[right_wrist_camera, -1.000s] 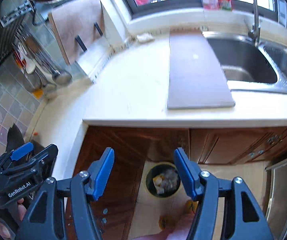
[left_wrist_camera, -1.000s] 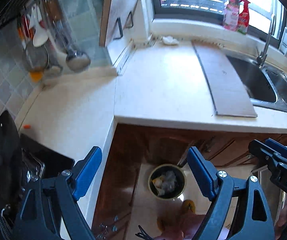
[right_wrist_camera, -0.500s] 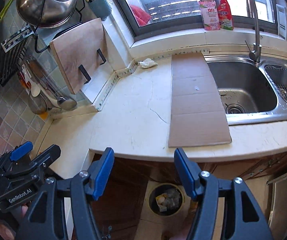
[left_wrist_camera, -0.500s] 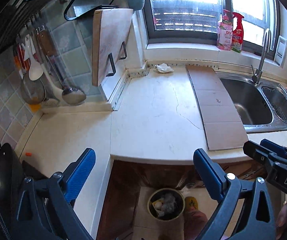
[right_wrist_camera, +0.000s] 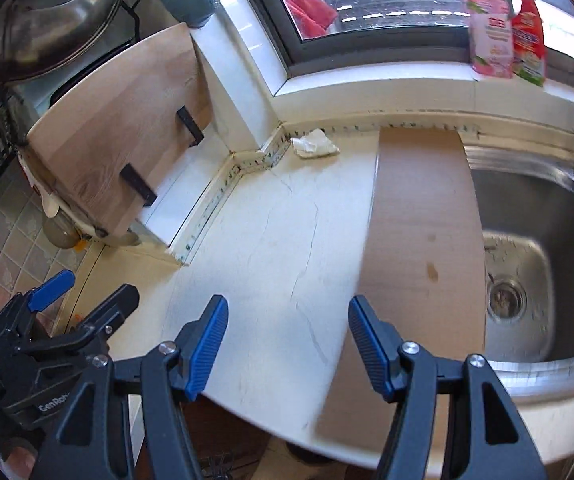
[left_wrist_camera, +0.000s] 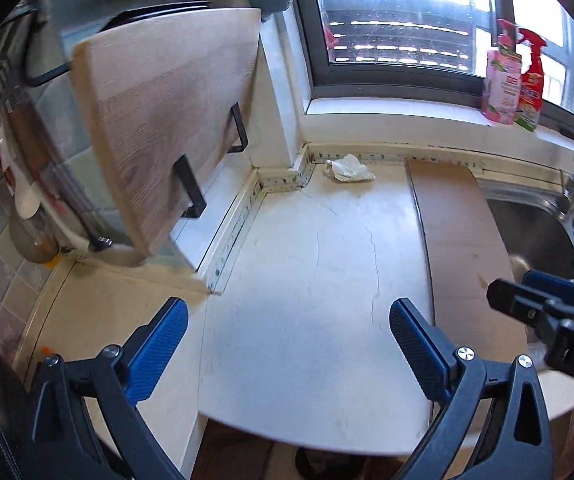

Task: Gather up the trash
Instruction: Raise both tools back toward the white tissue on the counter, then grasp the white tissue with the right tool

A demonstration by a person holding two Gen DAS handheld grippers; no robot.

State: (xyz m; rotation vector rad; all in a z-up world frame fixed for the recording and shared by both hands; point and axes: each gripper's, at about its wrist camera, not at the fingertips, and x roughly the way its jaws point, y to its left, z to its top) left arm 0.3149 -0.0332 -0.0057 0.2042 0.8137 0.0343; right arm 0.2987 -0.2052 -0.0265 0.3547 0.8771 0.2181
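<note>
Here, both tools hung above the front edge of the pale, cracked stone surface (left_wrist_camera: 319, 280). The left hand-held gripper (left_wrist_camera: 287, 332) stood released, its blue ribbed pads spread wide with only bare surface showing between them; its jaws had just been opening further. The right hand-held gripper (right_wrist_camera: 287, 332) was also unclenched, at a narrower spread, with nothing between its pads; its right finger sat over the near end of a long flat brown cardboard sheet (right_wrist_camera: 419, 216) that ran from the back edge to the front edge of the surface, just beside the stainless steel sink (right_wrist_camera: 535, 256). The trash in view, a crumpled white paper wad (left_wrist_camera: 349, 168), lay at the back edge of the surface near the inner corner below the window, well apart from both tools and just left of the cardboard's far end. A light wooden cutting board (left_wrist_camera: 167, 120) with black brackets leaned upright along the left side. A pink bottle (left_wrist_camera: 501, 88) and a red spray bottle (left_wrist_camera: 531, 80) stood side by side on the window sill above the sink.
</note>
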